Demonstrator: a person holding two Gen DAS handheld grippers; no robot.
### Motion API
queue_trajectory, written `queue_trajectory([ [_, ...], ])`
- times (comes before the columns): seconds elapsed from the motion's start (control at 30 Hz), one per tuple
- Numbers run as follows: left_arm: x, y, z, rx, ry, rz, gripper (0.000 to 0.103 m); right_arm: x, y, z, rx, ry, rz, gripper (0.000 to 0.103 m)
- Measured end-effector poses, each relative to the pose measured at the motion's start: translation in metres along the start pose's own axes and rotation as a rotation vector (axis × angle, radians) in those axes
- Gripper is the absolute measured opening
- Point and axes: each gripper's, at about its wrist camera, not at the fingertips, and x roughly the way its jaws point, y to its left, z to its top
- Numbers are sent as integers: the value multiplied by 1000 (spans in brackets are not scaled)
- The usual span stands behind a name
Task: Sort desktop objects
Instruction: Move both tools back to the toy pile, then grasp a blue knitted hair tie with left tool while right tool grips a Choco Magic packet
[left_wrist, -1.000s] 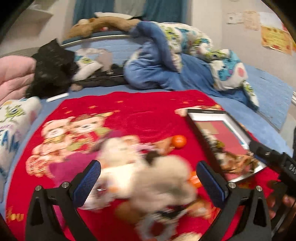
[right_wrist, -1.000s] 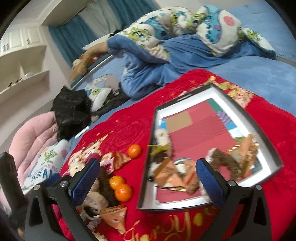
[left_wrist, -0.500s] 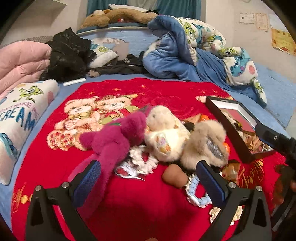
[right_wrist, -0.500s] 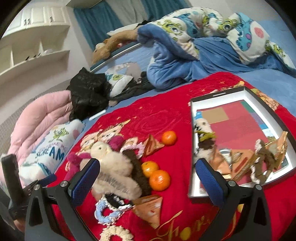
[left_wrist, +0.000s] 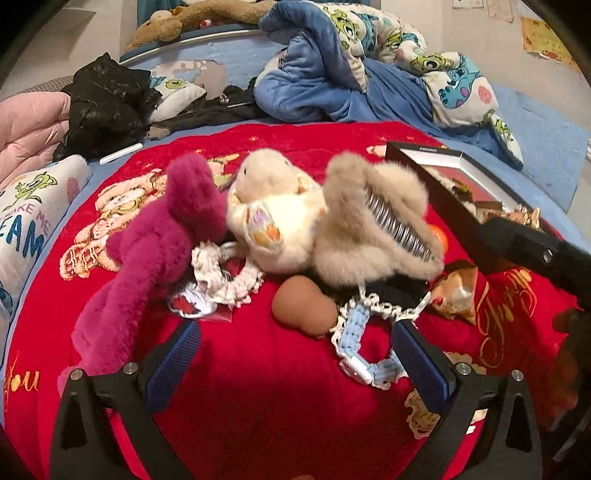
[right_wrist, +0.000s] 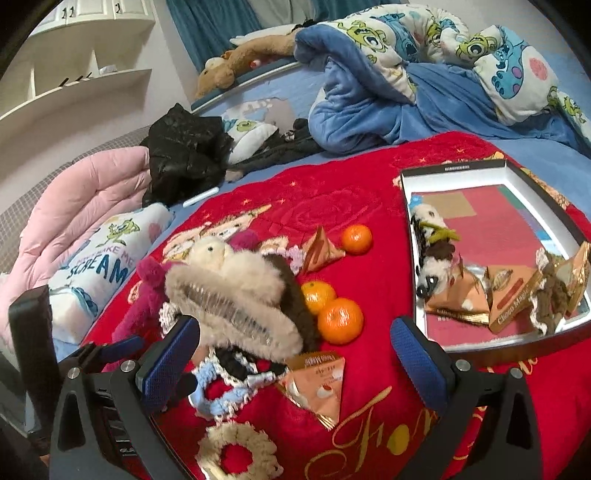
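Observation:
On the red blanket (left_wrist: 258, 387) lies a heap: a magenta plush (left_wrist: 159, 251), a cream plush (left_wrist: 273, 221), a beige furry hair clip (left_wrist: 373, 229) with a metal comb, a brown round piece (left_wrist: 303, 308), and a blue-and-white crochet band (left_wrist: 364, 350). My left gripper (left_wrist: 295, 363) stands open just in front of the heap, holding nothing. My right gripper (right_wrist: 293, 356) is open too, over the furry hair clip (right_wrist: 236, 299), the crochet band (right_wrist: 221, 391) and a snack packet (right_wrist: 319, 384). Three oranges (right_wrist: 340, 319) lie nearby. A black-rimmed tray (right_wrist: 454, 170) at the right holds several packets and trinkets.
A cream scrunchie (right_wrist: 236, 448) lies near the front edge. Behind the blanket sit a blue monster-print duvet (right_wrist: 424, 74), a black jacket (right_wrist: 184, 155), a pink quilt (right_wrist: 85, 206) and a printed pillow (right_wrist: 107, 258). White shelves (right_wrist: 74, 74) stand at the far left.
Both grippers have pulled back and swung left toward the heap of plush toys. The tray has slid to the right in both views. Both grippers stay open.

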Motion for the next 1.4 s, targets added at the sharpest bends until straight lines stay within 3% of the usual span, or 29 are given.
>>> queue_trajectory([
  [0.33, 25, 5, -10, -38, 101, 14, 103, 18, -15, -23, 38, 89, 47, 103],
  [0.43, 32, 7, -12, -54, 127, 15, 103, 22, -14, -24, 34, 107, 57, 96],
  [0.6, 33, -1, -15, -34, 125, 49, 103, 38, -13, -31, 19, 183, -29, 83],
  [0.9, 31, -4, -17, -53, 129, 31, 103, 47, -1, -32, -77, 229, -127, 82],
  [1.4, 23, -13, -19, -65, 124, 17, 103, 48, 3, -32, -64, 227, -116, 96],
])
